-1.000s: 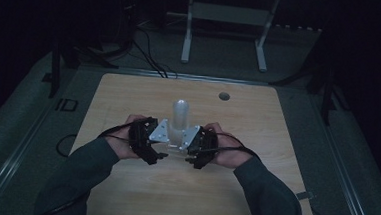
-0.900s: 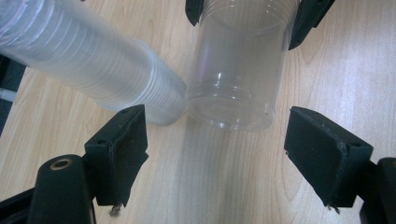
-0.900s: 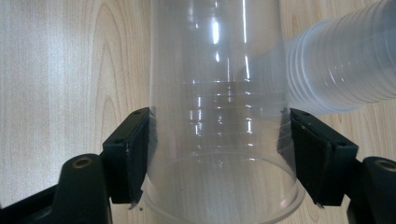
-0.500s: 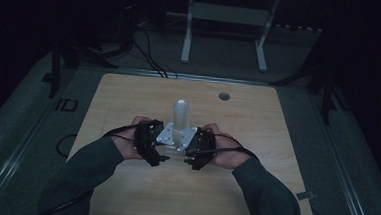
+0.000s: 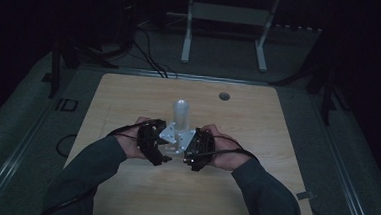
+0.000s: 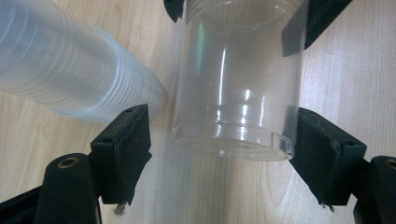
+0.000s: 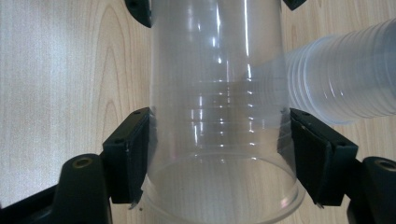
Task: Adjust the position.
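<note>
A clear, ribbed plastic cup lies on its side between the two hand-held grippers at the middle of the light wooden table, near the person's edge; its long axis runs level from one gripper to the other, the wide rimmed mouth towards the right gripper and the narrower base end towards the left gripper. The right gripper's black jaws press on both sides of the cup just behind the rim, so it grips the cup; the left gripper's jaws have just been closing with the cup's base end between them, its right pad at the cup's edge and its left pad clear of the wall, so it does not yet clasp it. Just behind the hands stands a tall stack of translucent nested plastic cups, upright with its closed end up; in the gripper views it lies near the held cup but apart from it. No brand, label or writing can be read on the cups or the table.
</note>
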{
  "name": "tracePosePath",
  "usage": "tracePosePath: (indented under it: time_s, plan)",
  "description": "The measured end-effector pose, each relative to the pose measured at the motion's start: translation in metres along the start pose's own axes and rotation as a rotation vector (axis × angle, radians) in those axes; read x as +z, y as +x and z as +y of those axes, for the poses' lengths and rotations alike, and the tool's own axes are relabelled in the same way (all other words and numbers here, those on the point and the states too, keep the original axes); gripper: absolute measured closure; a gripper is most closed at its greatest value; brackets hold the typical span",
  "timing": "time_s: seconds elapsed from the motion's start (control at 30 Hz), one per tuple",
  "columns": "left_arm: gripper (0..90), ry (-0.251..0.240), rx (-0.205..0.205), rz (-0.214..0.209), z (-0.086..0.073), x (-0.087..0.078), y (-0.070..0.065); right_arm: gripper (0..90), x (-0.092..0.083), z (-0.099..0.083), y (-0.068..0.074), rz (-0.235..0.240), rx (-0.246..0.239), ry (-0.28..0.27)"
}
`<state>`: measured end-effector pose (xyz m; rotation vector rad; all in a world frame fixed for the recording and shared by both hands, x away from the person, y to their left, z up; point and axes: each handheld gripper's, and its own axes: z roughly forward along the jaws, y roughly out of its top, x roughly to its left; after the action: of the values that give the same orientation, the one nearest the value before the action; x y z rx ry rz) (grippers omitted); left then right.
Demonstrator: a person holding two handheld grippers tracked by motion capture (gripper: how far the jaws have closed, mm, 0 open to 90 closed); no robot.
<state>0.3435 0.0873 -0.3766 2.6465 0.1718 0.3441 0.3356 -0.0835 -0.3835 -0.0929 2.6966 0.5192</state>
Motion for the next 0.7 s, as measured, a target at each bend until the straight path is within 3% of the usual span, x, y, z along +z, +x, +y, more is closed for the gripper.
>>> tracePosePath:
  time_s: [0.07,0.1,0.5,0.7]
  plan:
    - [24.8,0.001,-0.001,-0.008,-0.0006,0.0007,0.0008,28.2,-0.0004,0.0002,0.0002,-0.005,-0.012,0.005]
    - [25.4,-0.011,-0.020,-0.013,-0.0010,0.0016,-0.0001,28.2,-0.0002,0.0006,0.0011,-0.006,-0.004,0.004]
    - [39.5,0.002,-0.008,-0.058,-0.0017,0.0026,0.0004,27.9,0.0007,0.0001,0.0009,-0.007,-0.011,0.002]
    - [41.3,0.002,-0.005,-0.065,-0.0029,0.0029,-0.0002,18.6,-0.0001,-0.0005,0.0020,-0.006,-0.006,-0.013]
